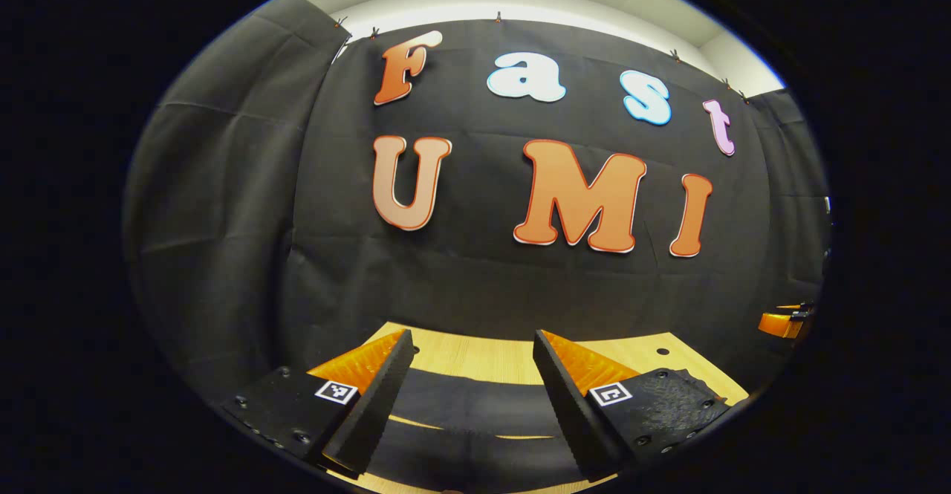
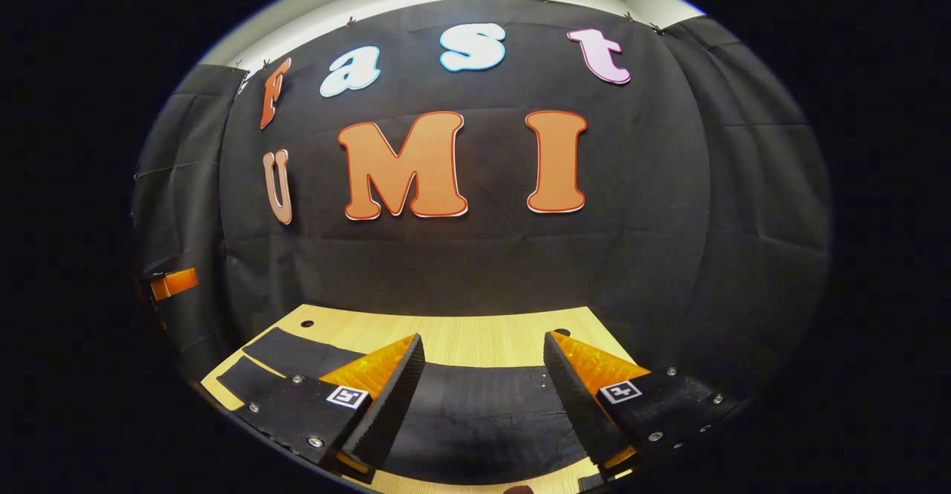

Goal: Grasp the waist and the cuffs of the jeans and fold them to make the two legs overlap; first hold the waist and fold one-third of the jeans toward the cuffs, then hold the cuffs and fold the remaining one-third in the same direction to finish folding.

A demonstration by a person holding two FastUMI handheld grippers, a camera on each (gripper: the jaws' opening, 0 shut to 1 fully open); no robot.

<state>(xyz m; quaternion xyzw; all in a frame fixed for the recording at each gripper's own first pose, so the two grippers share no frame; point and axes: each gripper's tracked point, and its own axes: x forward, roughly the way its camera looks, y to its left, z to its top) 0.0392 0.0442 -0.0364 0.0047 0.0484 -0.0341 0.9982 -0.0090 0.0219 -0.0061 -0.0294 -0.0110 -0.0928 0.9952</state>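
Jeans (image 2: pixel 475 420) lie flat on the wooden bench (image 2: pixel 483 334), a dark garment spread across the near part of the board, with the booth's black cloth wall (image 2: pixel 475 256) rising right behind the bench's far edge.

In the right gripper view, the right tongs (image 2: pixel 483 397) stand wide apart above the jeans, holding nothing; dark denim fills the gap between the two fingers. Left of them, two separate strips of the jeans run toward the bench's left corner, a thin line of wood showing between them. A small round hole (image 2: pixel 307 324) sits in the wood near that far left corner. At the far left edge of this view, part of the other gripper shows against the cloth.

In the left gripper view, the left tongs (image 1: pixel 473 394) are likewise spread wide and empty, hovering over the jeans (image 1: pixel 468 405). A narrow sliver of bench (image 1: pixel 490 356) shows between two bands of denim under the fingers. Whether either pair of fingertips touches the fabric cannot be told.
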